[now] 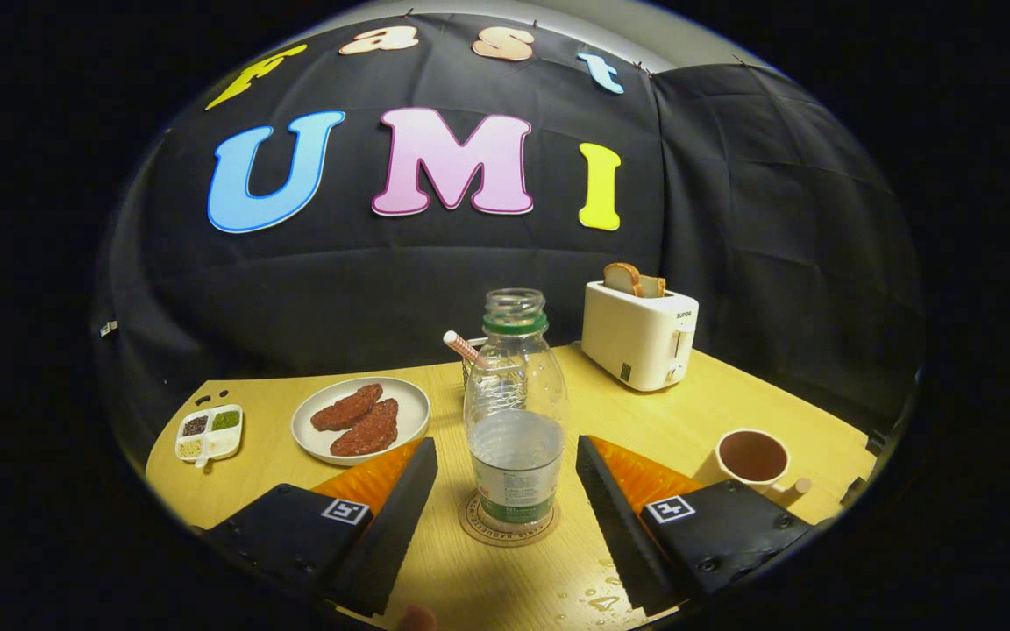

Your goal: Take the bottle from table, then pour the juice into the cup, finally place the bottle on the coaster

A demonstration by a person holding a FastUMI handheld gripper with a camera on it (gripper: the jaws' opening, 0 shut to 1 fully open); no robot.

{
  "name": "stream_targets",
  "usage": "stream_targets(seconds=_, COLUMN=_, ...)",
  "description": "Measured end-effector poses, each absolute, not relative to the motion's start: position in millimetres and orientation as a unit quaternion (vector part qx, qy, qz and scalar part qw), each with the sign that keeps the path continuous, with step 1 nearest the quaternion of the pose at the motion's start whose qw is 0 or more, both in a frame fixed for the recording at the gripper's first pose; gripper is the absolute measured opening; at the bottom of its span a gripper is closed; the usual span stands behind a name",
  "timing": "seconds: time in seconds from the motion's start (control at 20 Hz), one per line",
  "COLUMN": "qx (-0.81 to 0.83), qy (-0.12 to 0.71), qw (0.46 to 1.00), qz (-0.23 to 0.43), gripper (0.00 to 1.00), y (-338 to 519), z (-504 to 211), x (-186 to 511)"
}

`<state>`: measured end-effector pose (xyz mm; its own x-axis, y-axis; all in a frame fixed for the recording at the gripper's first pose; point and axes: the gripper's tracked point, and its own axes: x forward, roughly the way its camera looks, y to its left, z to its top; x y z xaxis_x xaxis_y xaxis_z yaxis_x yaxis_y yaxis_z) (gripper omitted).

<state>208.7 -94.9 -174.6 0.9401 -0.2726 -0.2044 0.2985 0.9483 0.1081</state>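
You are standing the clear plastic bottle on the round coaster, and it is sitting upright and centred there with its cap off. The gripper is released: both fingers are spread wide, one on each side of the bottle, neither touching it. To my eye the placing is done or nearly so, and what is left is to get clear. You are best drawing straight back along the line of the fingers, keeping them spread and level, so that neither pad is clipping the bottle's label as it passes; an empty bottle like this is likely tipping easily. The bottle is standing between the jaws, just ahead of the fingertips. The cup is sitting beyond the right finger, and a few drops are lying on the wooden table near that finger, so watch for slipping.
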Motion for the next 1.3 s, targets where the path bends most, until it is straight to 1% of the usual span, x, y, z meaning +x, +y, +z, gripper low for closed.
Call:
stream_targets(seconds=0.25, qx=0.077, qy=0.069, qw=0.985, qz=-0.141, gripper=0.98, y=-92.3, z=-127.7, x=143.0)
stream_targets(seconds=0.45, qx=0.090, qy=0.055, qw=0.988, qz=-0.110, gripper=0.98, y=-84.6, z=-96.8, x=86.0)
stream_targets(seconds=0.65, qx=0.082, qy=0.063, qw=0.992, qz=-0.078, gripper=0.98, y=-75.3, z=-84.2, x=39.6)
stream_targets(seconds=1.0, qx=0.044, qy=0.069, qw=0.997, qz=-0.005, gripper=0.98, y=-49.3, z=-74.7, x=0.9)
stream_targets(seconds=1.3, qx=0.023, qy=0.058, qw=0.998, qz=0.027, gripper=0.98, y=-42.6, z=-68.3, x=-9.7)
